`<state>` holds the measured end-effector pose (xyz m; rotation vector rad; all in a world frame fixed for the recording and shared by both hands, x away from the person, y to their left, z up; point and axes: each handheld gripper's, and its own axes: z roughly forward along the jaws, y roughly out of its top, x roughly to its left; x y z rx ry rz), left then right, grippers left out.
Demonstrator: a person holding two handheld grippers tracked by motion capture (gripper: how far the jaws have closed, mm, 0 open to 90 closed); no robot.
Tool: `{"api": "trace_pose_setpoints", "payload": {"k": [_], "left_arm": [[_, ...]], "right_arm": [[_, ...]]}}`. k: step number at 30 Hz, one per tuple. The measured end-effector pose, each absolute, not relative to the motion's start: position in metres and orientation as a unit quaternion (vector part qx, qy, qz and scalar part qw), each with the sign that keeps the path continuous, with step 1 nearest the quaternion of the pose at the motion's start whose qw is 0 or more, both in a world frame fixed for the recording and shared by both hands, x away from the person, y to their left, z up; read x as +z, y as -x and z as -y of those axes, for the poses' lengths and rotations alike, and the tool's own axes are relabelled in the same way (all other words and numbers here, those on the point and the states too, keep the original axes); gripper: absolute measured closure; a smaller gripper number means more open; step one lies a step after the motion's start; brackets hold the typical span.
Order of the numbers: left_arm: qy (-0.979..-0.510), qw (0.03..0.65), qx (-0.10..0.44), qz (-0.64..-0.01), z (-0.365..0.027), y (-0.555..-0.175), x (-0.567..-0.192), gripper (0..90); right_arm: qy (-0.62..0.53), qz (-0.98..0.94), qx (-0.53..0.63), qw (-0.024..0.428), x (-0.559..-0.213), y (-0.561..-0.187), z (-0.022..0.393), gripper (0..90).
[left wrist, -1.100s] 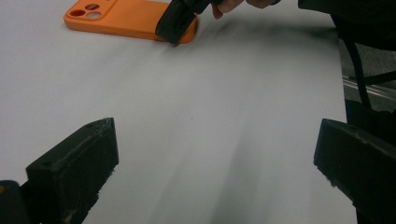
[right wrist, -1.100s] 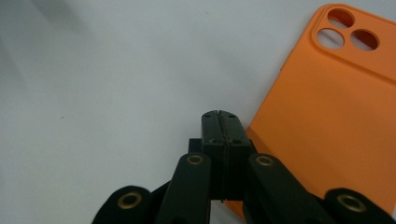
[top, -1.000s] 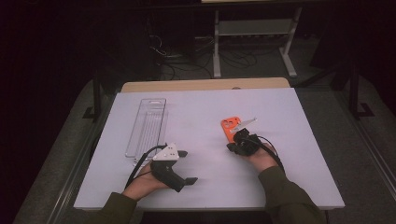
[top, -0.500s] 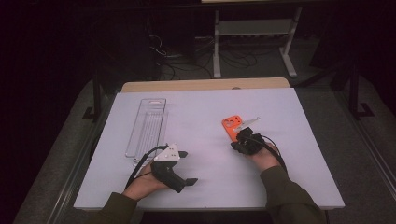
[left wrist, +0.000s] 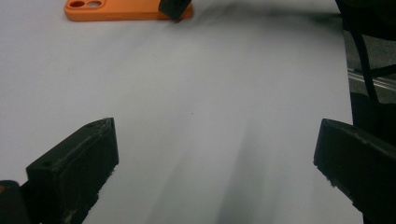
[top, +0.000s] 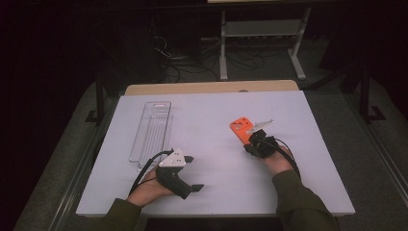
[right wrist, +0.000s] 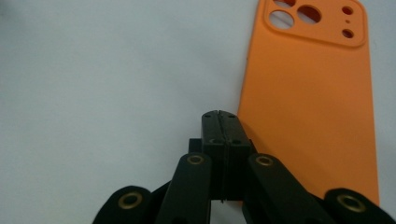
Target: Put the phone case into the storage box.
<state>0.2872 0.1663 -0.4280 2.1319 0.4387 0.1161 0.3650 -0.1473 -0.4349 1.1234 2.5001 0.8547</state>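
An orange phone case [top: 240,128] lies flat on the white table [top: 211,115], right of centre, camera cut-outs at its far end [right wrist: 317,18]. My right gripper [top: 246,139] is shut with nothing between its jaws. Its tip [right wrist: 219,115] rests at the near left edge of the case [right wrist: 308,93]. My left gripper [top: 193,173] sits near the front left with its jaws wide open and pointing right, nothing between them. In the left gripper view [left wrist: 215,135], the case [left wrist: 121,9] lies far ahead, with the right gripper's tip [left wrist: 175,6] at its end.
A clear plastic tray [top: 152,130] lies lengthwise at the table's left, just beyond my left hand. A wooden board edge [top: 211,87] runs along the table's far side. Dark floor, cables and a metal frame [top: 260,33] lie behind.
My right gripper has edged slightly to the right beside the orange case. The left hand has stayed put.
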Motion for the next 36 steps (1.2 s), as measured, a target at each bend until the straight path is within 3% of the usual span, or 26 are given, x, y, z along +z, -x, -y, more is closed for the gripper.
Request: {"api": "trace_pose_setpoints", "payload": {"k": [19,28,31,32,36], "left_arm": [[-0.868,0.463,0.046,-0.174,-0.165,-0.287,-0.428,0.0],[-0.867,0.464,0.042,-0.175,-0.165,-0.287,-0.429,0.0],[-0.867,0.464,0.043,-0.175,-0.165,-0.287,-0.429,0.0],[-0.867,0.465,0.043,-0.175,-0.165,-0.287,-0.429,0.0],[-0.867,0.465,0.043,-0.173,-0.166,-0.287,-0.428,0.0]], "right_arm": [[-0.398,-0.845,0.332,0.132,-0.421,-0.362,0.159,88.4],[-0.391,-0.839,0.355,0.133,-0.418,-0.353,0.164,54.5],[-0.396,-0.837,0.356,0.13,-0.417,-0.35,0.166,50.1],[-0.396,-0.833,0.363,0.133,-0.416,-0.347,0.169,42.4],[-0.396,-0.831,0.364,0.144,-0.414,-0.341,0.17,29.7]]}}
